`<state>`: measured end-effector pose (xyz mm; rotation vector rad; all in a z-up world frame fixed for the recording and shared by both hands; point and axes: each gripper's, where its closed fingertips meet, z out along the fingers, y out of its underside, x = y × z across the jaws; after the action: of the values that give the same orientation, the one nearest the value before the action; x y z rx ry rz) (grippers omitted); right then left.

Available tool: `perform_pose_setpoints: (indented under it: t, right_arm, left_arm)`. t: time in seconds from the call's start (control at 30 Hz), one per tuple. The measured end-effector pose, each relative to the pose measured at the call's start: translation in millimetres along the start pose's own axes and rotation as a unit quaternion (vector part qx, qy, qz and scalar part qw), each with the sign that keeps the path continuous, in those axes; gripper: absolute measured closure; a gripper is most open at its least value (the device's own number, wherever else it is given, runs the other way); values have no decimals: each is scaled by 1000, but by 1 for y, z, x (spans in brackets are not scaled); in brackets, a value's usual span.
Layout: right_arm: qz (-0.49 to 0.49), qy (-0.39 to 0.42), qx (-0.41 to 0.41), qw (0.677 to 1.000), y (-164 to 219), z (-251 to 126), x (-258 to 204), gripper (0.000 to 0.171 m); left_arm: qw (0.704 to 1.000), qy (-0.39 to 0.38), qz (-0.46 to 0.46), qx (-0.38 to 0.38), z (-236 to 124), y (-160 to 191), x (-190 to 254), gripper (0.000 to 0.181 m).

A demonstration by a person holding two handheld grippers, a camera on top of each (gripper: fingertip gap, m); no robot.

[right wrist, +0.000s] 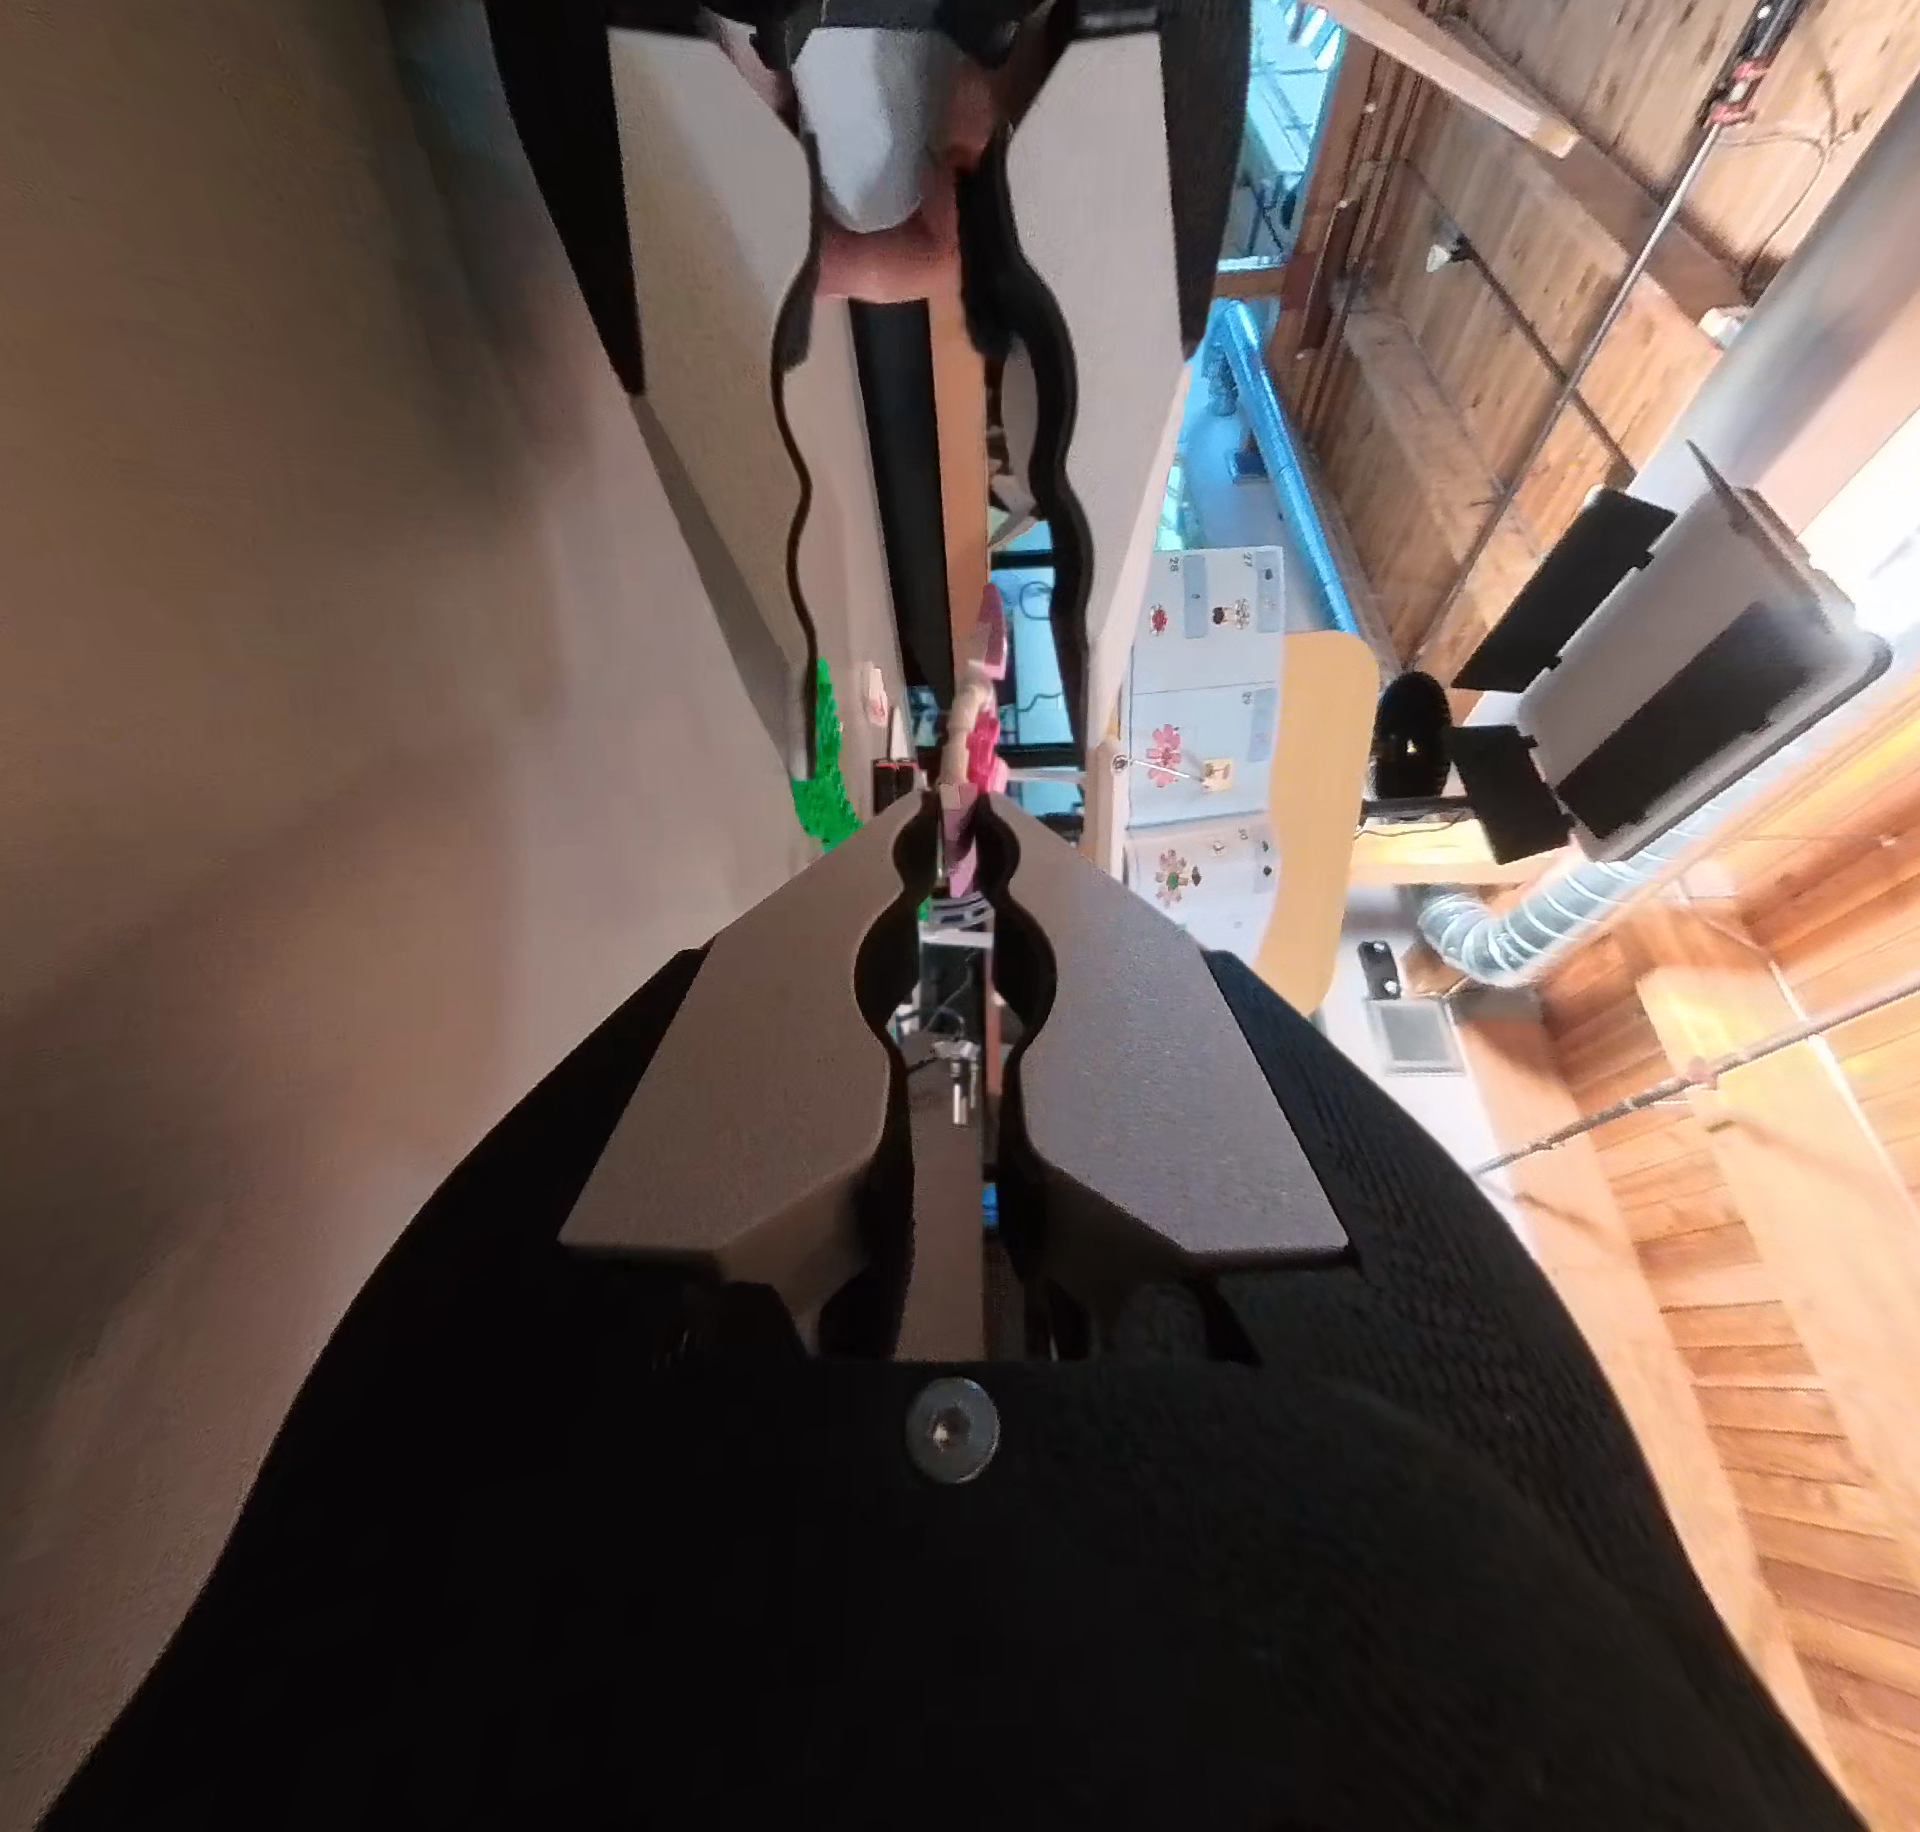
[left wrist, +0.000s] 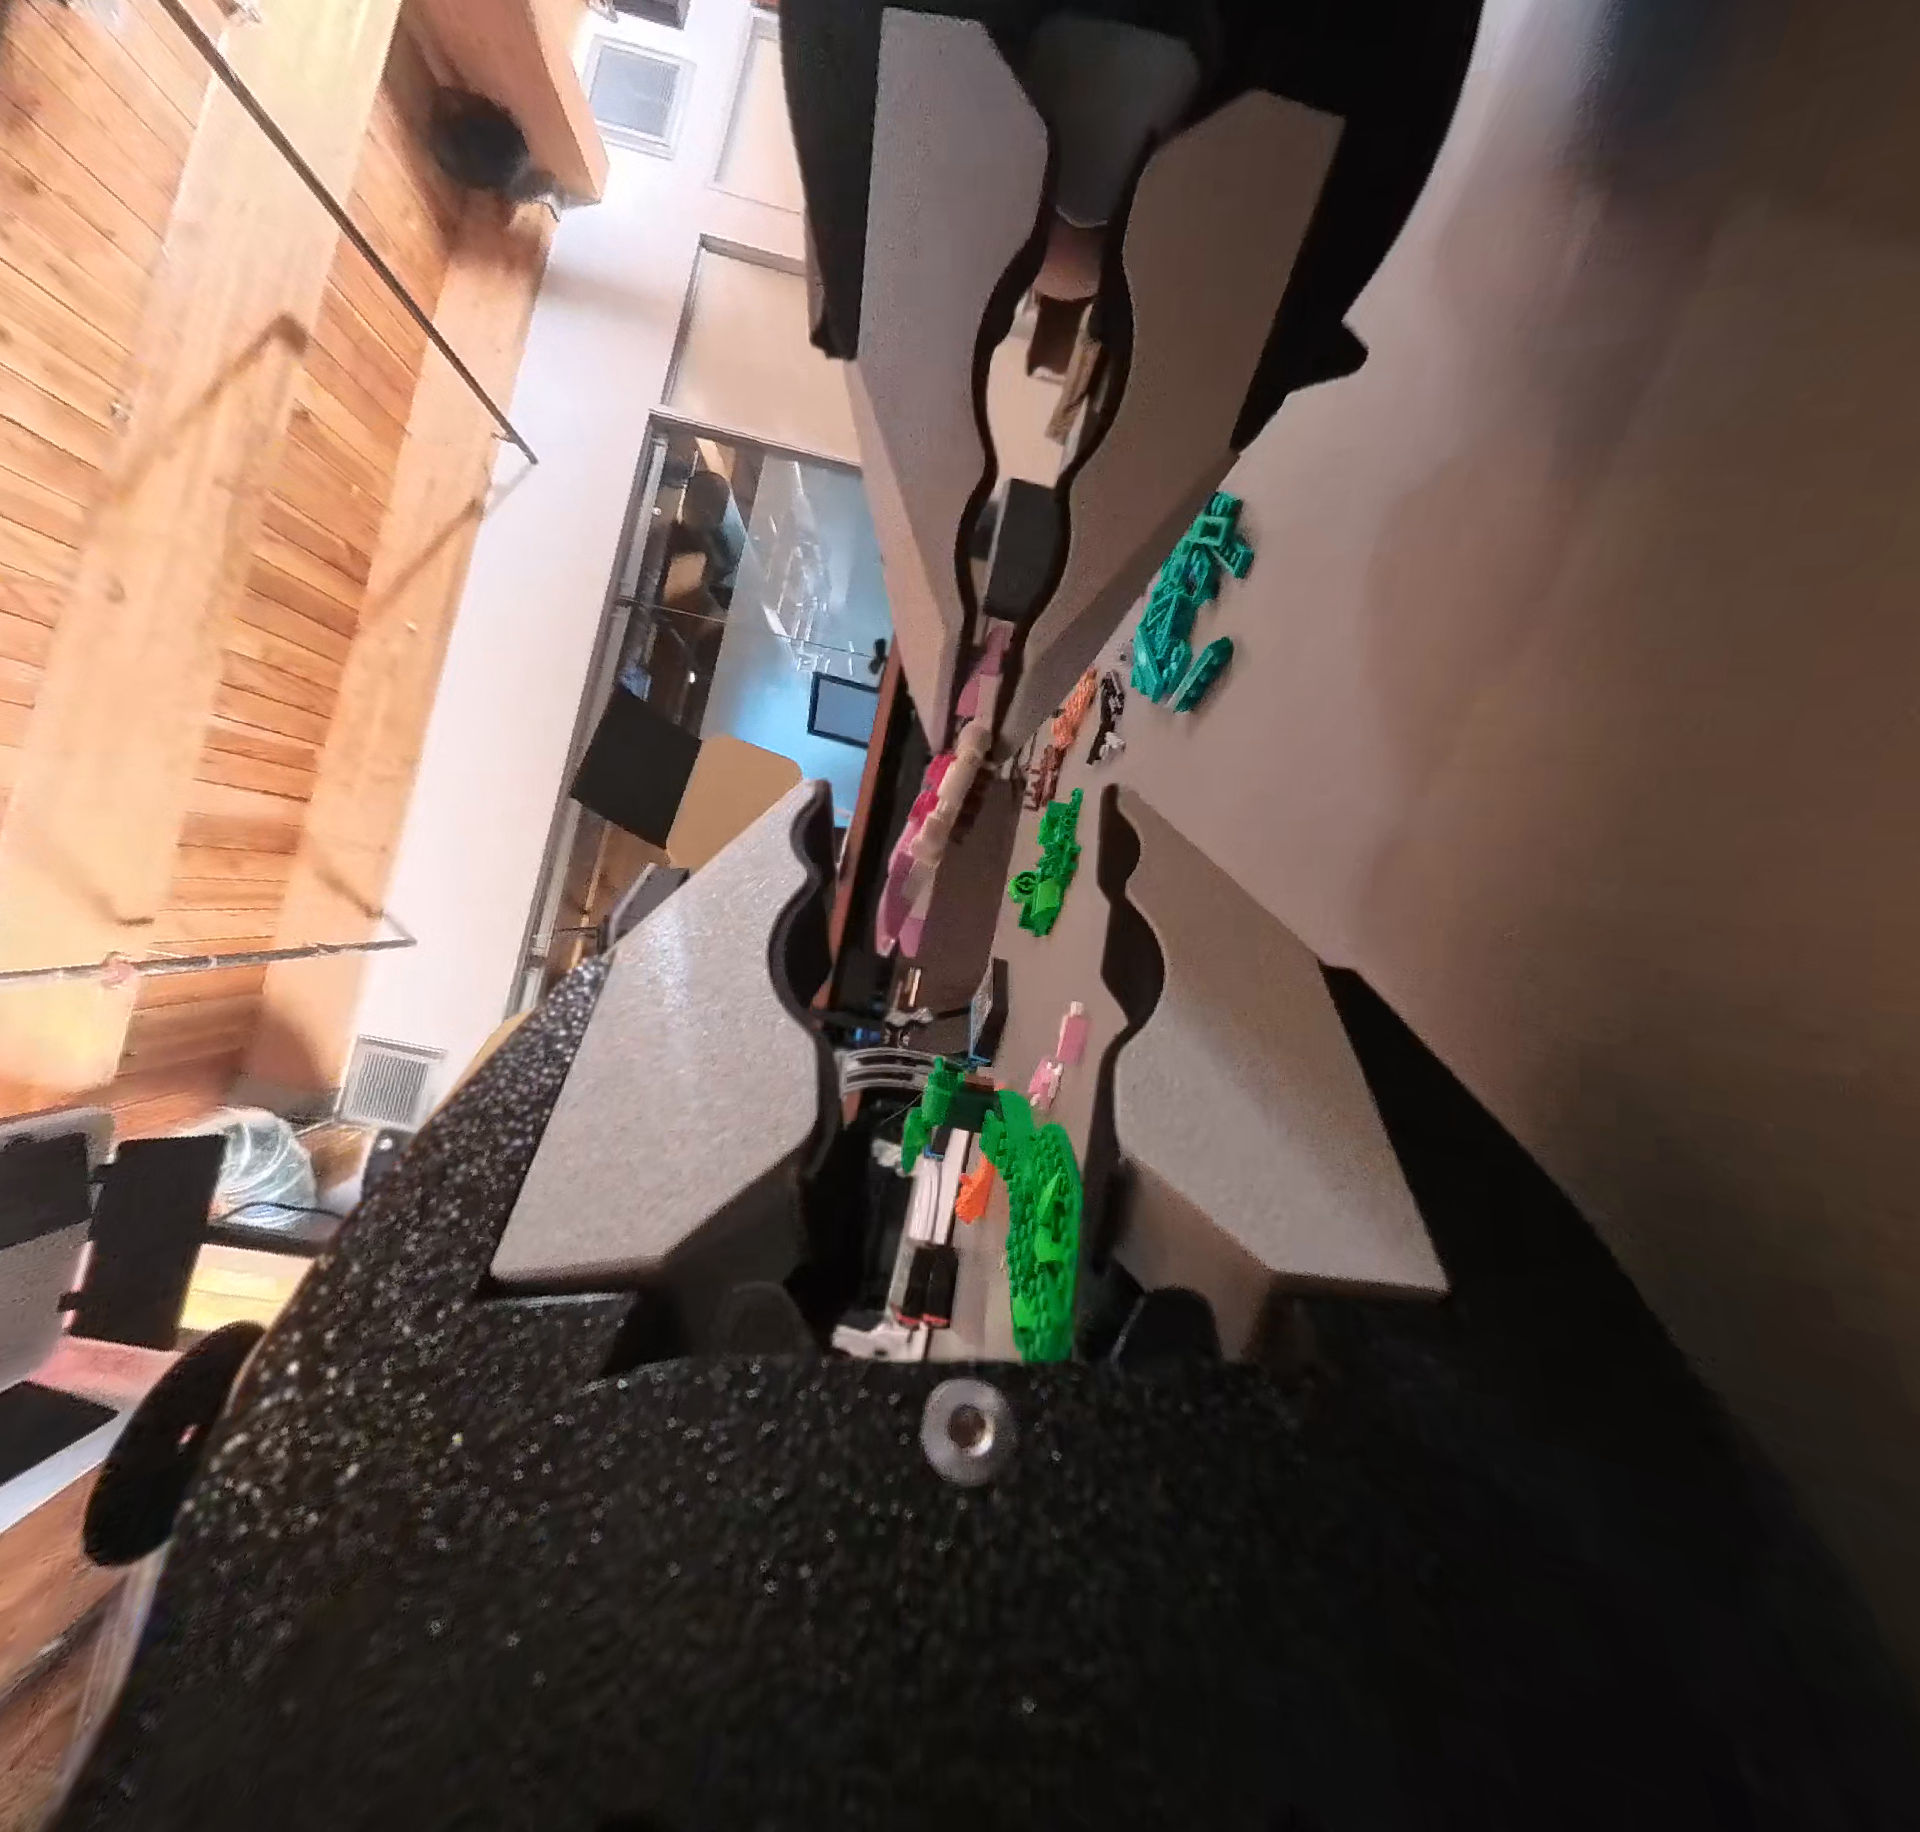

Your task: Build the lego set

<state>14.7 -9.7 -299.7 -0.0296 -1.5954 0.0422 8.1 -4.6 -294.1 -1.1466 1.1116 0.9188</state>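
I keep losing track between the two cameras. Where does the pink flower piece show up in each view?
Left wrist view: pink flower piece at centre, pinched by the far right hand-held gripper.
Right wrist view: just above centre, between this camera's own fingertips.
Shared landmark: bright green plate.

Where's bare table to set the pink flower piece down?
Free: the wide table stretch beyond the teal pile. A small bare patch lies between the bright green bricks and the pink bricks. Crowded: the strip from the teal pile down to the green plate.
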Motion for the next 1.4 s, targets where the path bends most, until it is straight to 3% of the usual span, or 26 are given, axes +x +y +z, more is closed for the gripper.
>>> perform_pose_setpoints:
  t: [0.3,0.57,0.93,1.1,1.23,1.33,1.4]
  right_arm:
    - [-50,24,49,997,-16,-6,-2,166]
    - [-65,20,63,996,-21,-8,-6,166]
    - [-60,21,62,996,-20,-7,-5,166]
    - [-59,28,62,996,-20,-7,-2,167]
    - [-33,29,57,997,-15,-7,1,167]
    - [-19,27,64,997,-15,-8,3,167]
    - [-12,20,79,997,-18,-10,1,166]
  left_arm:
    - [999,3,-31,-10,-1,22,-2,125]
    - [1000,4,-30,-3,-3,23,-2,164]
    - [998,20,-57,-8,-3,26,1,167]
    - [999,2,-53,1,-5,24,-4,164]
    - [998,-11,-65,12,-6,20,-9,123]
    - [998,-5,-49,28,-9,14,-6,129]
    - [999,5,14,34,-11,9,3,141]
